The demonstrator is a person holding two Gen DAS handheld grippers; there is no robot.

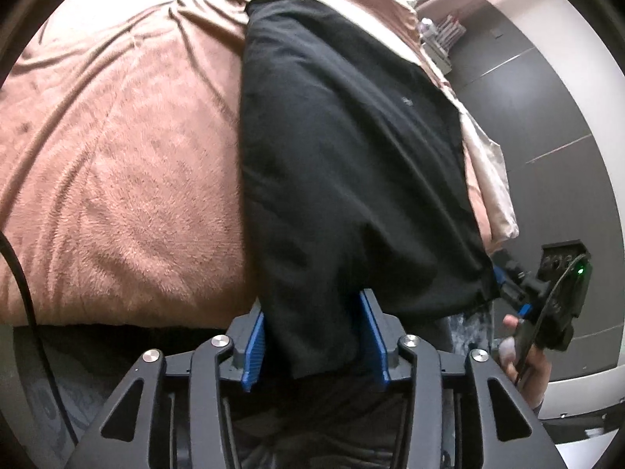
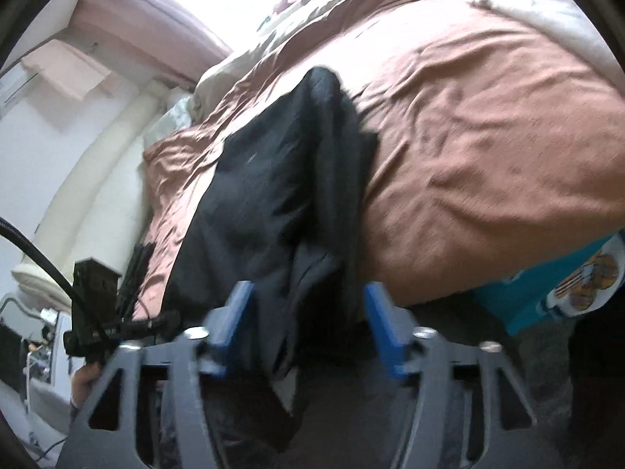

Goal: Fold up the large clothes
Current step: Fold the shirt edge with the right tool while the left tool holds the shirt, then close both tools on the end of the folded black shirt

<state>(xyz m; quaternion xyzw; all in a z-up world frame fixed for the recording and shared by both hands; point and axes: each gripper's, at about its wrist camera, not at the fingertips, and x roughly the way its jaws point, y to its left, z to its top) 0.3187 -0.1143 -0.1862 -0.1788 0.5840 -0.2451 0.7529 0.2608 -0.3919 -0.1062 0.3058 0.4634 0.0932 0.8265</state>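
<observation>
A large black garment [image 1: 343, 148] lies stretched along the brown blanket on the bed [image 1: 117, 148], its near end hanging off the bed's edge. My left gripper [image 1: 314, 336] has its blue pads on either side of that end and is shut on the cloth. In the right wrist view the same garment [image 2: 273, 195] runs from the bed down between the blue pads of my right gripper [image 2: 308, 332], which is shut on a bunched corner. The right gripper also shows in the left wrist view [image 1: 547, 297], at the garment's right corner.
The bed's brown blanket [image 2: 488, 136] is rumpled. A dark tiled floor and a white wall [image 1: 547, 78] lie right of the bed. A teal printed cloth [image 2: 566, 293] hangs below the blanket edge. A black cable [image 1: 19, 273] runs at the left.
</observation>
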